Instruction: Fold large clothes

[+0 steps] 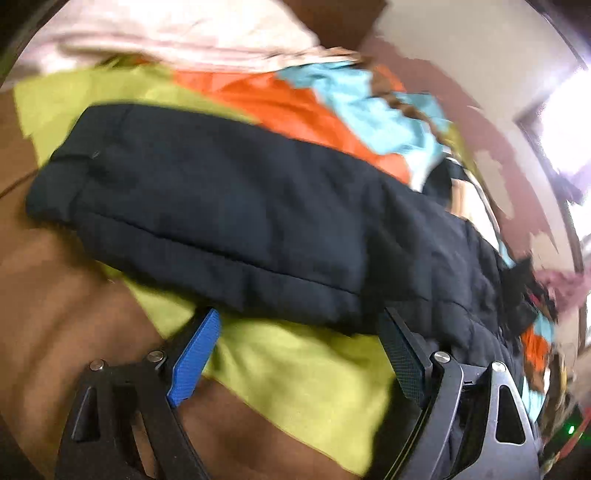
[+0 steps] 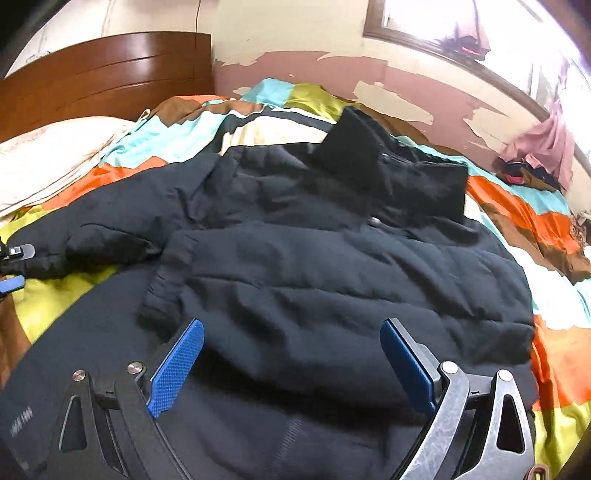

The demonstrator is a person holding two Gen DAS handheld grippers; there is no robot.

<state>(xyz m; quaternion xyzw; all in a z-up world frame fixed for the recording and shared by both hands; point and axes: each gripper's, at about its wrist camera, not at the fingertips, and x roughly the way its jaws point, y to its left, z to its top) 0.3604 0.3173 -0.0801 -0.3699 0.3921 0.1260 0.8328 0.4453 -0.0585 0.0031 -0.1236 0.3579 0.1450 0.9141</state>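
Note:
A large black padded jacket [image 2: 314,258] lies spread on the bed, collar toward the far wall, with one sleeve [image 2: 177,280] folded across its front. My right gripper [image 2: 291,332] is open just above the jacket's lower front. In the left wrist view the other sleeve [image 1: 207,206] lies across the bedspread. My left gripper [image 1: 299,325] is open at the sleeve's near edge, holding nothing. It also shows at the left edge of the right wrist view [image 2: 13,266], beside the sleeve end.
A striped bedspread [image 2: 517,206] in orange, blue, yellow-green and brown covers the bed. A pale pillow [image 2: 48,155] lies by the wooden headboard [image 2: 110,74]. Pink clothes [image 2: 543,147] are heaped by the wall under a window [image 2: 461,26].

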